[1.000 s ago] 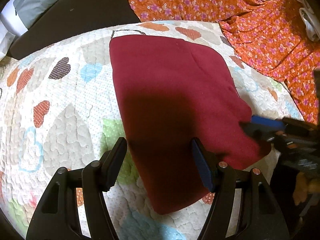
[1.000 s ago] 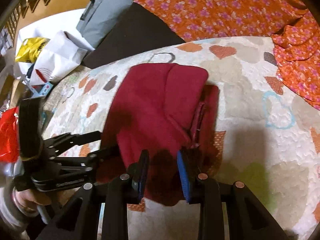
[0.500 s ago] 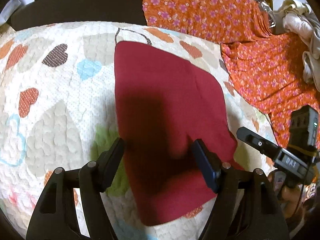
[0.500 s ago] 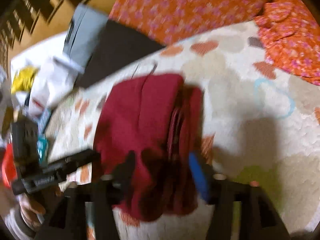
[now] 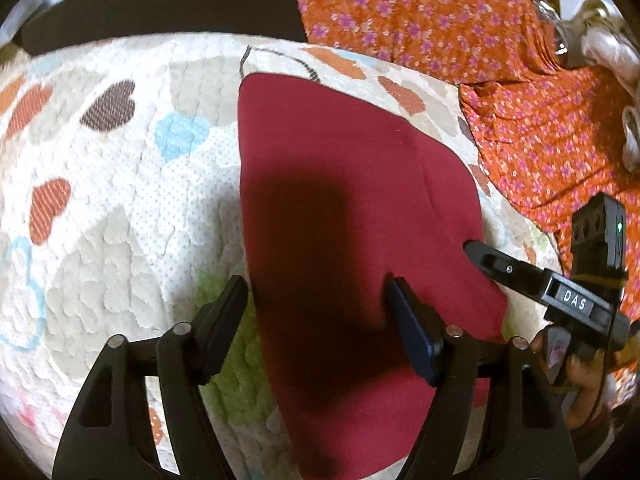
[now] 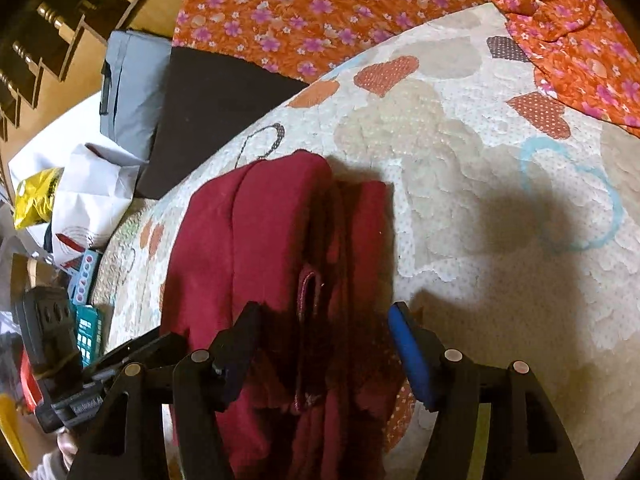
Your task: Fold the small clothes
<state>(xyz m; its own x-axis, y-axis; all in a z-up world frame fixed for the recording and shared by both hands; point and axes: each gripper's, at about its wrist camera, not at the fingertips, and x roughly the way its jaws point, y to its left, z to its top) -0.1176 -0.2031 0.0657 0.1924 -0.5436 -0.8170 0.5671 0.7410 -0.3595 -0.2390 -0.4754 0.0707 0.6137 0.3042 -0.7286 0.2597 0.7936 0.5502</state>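
Note:
A dark red garment (image 5: 340, 208) lies folded on the heart-patterned quilt (image 5: 100, 184). My left gripper (image 5: 320, 304) is open and hovers above its near end, holding nothing. In the right wrist view the same garment (image 6: 256, 240) shows stacked folded layers along its right side. My right gripper (image 6: 324, 336) is open above its near edge, empty. The right gripper also shows in the left wrist view (image 5: 480, 254), at the garment's right edge. The left gripper shows in the right wrist view (image 6: 168, 344), at the garment's left.
Orange floral cloth (image 5: 440, 20) lies beyond and right of the quilt, also in the right wrist view (image 6: 320, 8). A black mat (image 6: 208, 104), a grey bag (image 6: 132, 88), white bags (image 6: 92, 200) and small boxes (image 6: 86, 332) sit left of the quilt.
My right gripper has opened from a narrow gap to wide, letting go of the garment's edge, and pulled back slightly. My left gripper has drifted a little over the garment, still open.

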